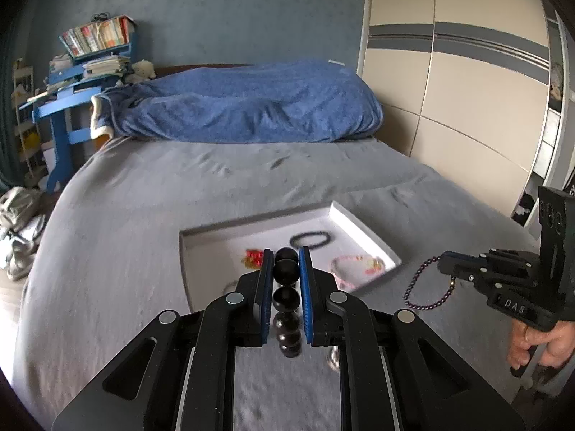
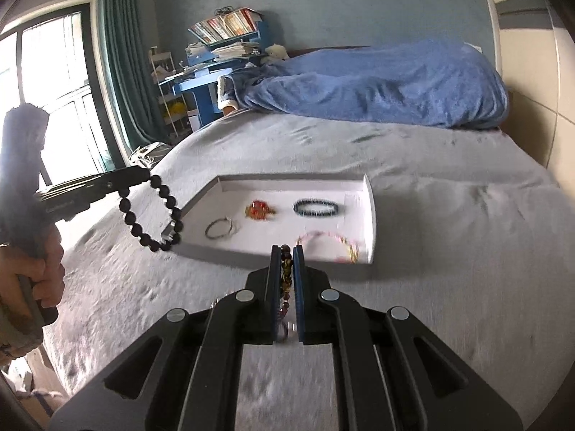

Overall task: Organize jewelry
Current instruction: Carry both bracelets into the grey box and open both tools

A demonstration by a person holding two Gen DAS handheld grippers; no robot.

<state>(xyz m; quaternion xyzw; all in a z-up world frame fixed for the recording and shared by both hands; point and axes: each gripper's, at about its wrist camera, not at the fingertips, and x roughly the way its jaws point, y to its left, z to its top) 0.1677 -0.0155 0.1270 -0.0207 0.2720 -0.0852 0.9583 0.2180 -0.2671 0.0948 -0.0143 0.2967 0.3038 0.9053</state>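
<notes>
**Two bracelets held above the bed, tray waiting ahead**

The left gripper (image 1: 284,262) pinches a black bead bracelet (image 1: 286,289) between its blue pads; the big round beads run in a line down the middle of the left wrist frame. In the right wrist frame the same bracelet hangs as a loop at the left side, in the air above the grey bed cover (image 2: 449,222).

The right gripper (image 2: 286,255) is pressed almost together on a thin dark bead bracelet (image 2: 285,269), in the lower centre of its frame. In the left wrist frame this one hangs as a small loop at the right side.

The white tray (image 2: 370,208) lies on the bed, in the middle of both frames. Four pieces already rest inside: a silver ring-shaped bracelet (image 2: 221,228), a red-orange piece (image 2: 259,211), a dark bracelet (image 2: 316,207) and a pink one (image 2: 329,242).

I judge the step to be carrying both bracelets to the tray. The next move calls for bringing each loop over a free white area, lowering it, and then spreading the pads, so that it does not land on another piece.
</notes>
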